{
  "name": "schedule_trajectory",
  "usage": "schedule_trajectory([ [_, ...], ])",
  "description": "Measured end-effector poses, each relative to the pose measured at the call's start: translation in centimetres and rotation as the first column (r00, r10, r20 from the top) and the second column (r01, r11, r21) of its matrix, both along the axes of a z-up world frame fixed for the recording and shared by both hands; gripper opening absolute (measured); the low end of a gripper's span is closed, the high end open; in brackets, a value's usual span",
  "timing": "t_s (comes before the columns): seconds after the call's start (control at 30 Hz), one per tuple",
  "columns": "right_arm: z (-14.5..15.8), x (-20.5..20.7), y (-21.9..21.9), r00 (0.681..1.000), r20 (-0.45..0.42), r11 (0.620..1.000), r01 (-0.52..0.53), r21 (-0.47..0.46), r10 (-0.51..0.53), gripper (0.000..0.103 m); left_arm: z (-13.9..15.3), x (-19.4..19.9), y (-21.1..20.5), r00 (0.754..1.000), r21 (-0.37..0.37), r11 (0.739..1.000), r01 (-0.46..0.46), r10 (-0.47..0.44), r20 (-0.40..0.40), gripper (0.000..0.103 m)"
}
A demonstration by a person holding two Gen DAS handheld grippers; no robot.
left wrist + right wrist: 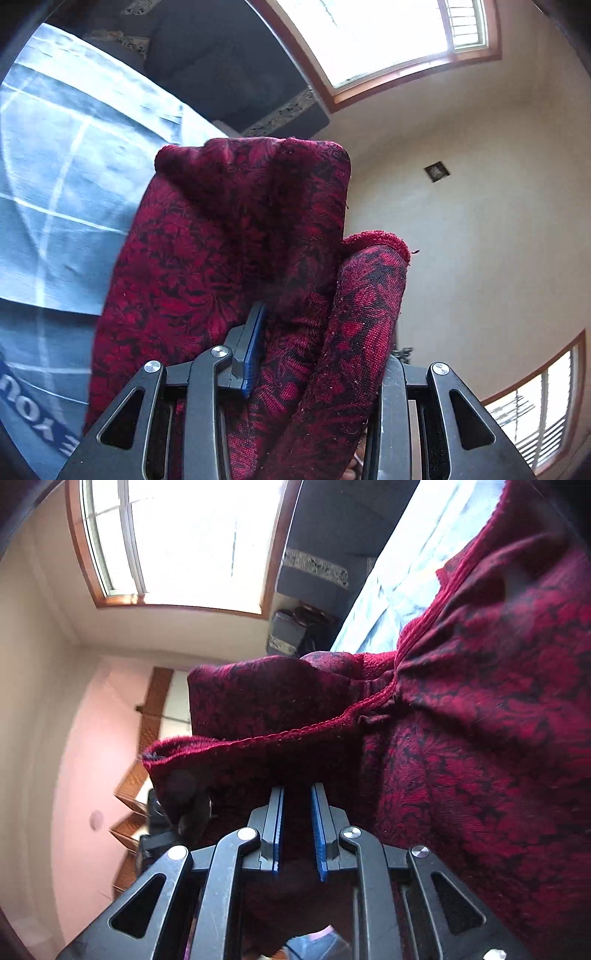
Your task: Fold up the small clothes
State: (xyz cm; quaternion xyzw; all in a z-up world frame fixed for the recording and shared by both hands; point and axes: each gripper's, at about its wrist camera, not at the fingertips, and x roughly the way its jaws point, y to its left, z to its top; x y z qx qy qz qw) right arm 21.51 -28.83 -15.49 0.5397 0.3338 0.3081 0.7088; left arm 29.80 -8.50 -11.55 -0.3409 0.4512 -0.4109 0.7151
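Note:
A dark red garment with a black floral pattern (221,240) hangs bunched in front of the left wrist camera, lifted off the surface. My left gripper (295,332) is shut on its folds; only the left blue-padded finger (253,347) shows, the other is buried in cloth. In the right wrist view the same garment (461,720) drapes across the right side, its ribbed hem (295,731) running across the middle. My right gripper (297,812) is shut on a fold of it, the blue pads (318,834) pressing the cloth between them.
A pale blue sheet with white lines (66,177) covers the surface at the left. A dark sofa (229,66) stands behind it. Bright windows (388,33) (184,535) and cream walls fill the background. Wooden stairs (136,794) show at the left of the right wrist view.

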Motion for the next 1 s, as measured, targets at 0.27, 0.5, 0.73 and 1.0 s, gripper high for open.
schedule_trajectory([
  [0.27,0.1,0.0,-6.9,0.997,0.001,0.997,0.075,-0.013,-0.075,0.02,-0.1,-0.2,-6.9,0.999,0.016,1.0,0.022,-0.021,-0.042,0.039],
  [0.5,-3.1,-1.8,-10.2,0.984,-0.059,0.982,0.174,0.068,-0.17,0.019,-1.6,1.5,-11.4,0.965,-0.208,0.97,0.123,-0.165,-0.202,0.042],
  [0.73,-2.5,-4.5,-12.7,0.975,-0.047,0.974,0.218,0.06,-0.216,0.04,4.1,-1.0,-10.6,0.973,-0.016,0.975,0.222,-0.221,0.071,0.046],
  [1.0,2.0,-10.1,-12.8,0.958,-0.006,0.952,0.283,-0.114,-0.285,0.079,1.3,-4.9,-0.1,0.943,0.251,0.958,-0.138,0.05,0.328,0.047],
])
